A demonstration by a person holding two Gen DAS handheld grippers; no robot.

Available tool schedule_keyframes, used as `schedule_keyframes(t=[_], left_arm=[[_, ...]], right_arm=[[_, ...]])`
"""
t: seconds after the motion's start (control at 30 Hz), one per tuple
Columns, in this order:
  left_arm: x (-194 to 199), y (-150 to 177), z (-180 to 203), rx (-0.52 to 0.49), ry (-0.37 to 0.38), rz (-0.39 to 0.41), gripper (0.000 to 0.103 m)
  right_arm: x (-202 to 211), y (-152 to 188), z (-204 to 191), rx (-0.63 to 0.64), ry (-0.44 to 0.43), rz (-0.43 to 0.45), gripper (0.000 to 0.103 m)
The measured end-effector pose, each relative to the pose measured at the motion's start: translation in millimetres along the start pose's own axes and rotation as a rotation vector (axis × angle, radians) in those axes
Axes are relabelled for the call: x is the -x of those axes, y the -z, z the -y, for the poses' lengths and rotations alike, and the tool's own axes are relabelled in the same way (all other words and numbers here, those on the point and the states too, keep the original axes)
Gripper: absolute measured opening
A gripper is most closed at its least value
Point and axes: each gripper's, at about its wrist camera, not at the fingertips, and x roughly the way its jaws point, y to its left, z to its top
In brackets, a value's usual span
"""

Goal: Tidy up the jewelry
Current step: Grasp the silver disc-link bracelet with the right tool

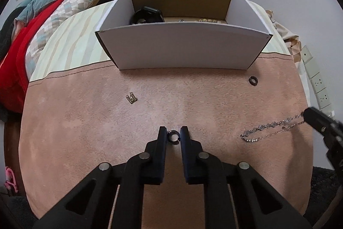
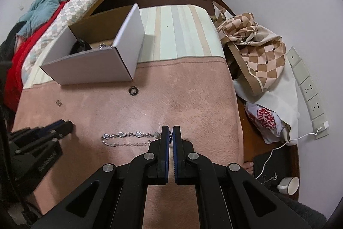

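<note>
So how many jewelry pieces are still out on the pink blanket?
4: a small ring between the left fingers, a silver chain held by the right gripper, a gold charm left, a dark ring near the box.

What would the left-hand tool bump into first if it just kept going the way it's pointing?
Nothing new: the left gripper points steeply down, its jaws closed on a small ring lying on the pink blanket. Going on, it would probably press the ring into the blanket, well short of the white box.
</note>
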Motion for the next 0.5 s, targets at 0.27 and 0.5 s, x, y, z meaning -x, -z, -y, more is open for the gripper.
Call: schedule_keyframes(t=[0.27, 0.5], left_arm=[[38.9, -20.4, -14.5, 0.026, 0.068, 0.053, 0.010], [78.3, -64.9, -25.0, 0.028, 0.120, 0.118, 0.010]], right_arm=[[44.0, -30.2, -17.4, -0.001, -0.118, 0.060, 0.003], [86.7, -81.0, -31.3, 0.037, -0.192, 0.147, 0.003]])
